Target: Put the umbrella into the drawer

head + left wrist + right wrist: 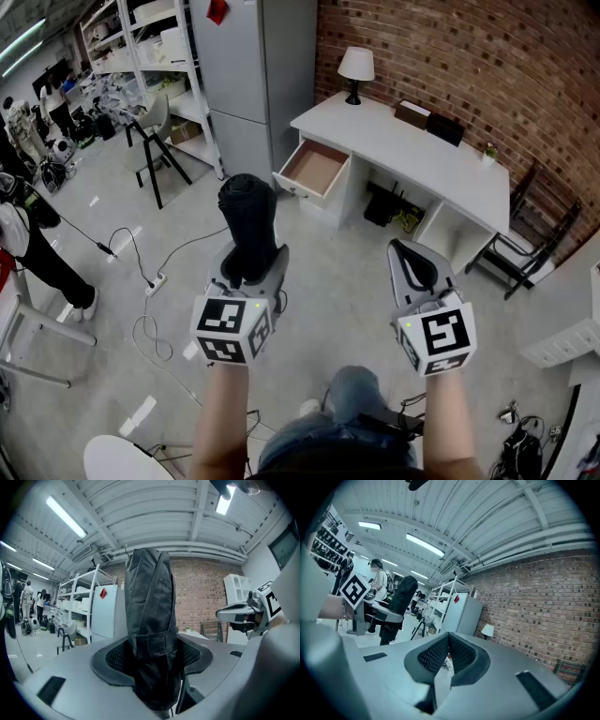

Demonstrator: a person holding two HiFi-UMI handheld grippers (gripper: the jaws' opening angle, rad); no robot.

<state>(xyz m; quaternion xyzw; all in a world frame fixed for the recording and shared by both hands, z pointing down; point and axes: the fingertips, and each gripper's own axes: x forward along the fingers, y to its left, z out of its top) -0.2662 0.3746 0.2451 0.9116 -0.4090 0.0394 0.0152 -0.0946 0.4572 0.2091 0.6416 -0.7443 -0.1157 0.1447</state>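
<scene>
Your left gripper [249,269] is clamped on the folded black umbrella [247,216]. The umbrella stands upright between the jaws with its strap wrapped round it, and most of its length rises above the pads. Your right gripper [413,265] holds nothing, and its jaws are pressed together at the tips. You hold the two side by side and well apart over the grey floor [347,281]. Ahead of you a white desk [422,155] stands against the brick wall [469,56] with a lamp [355,67] on its far corner. Its drawer [315,170] is pulled open, well apart from the umbrella.
</scene>
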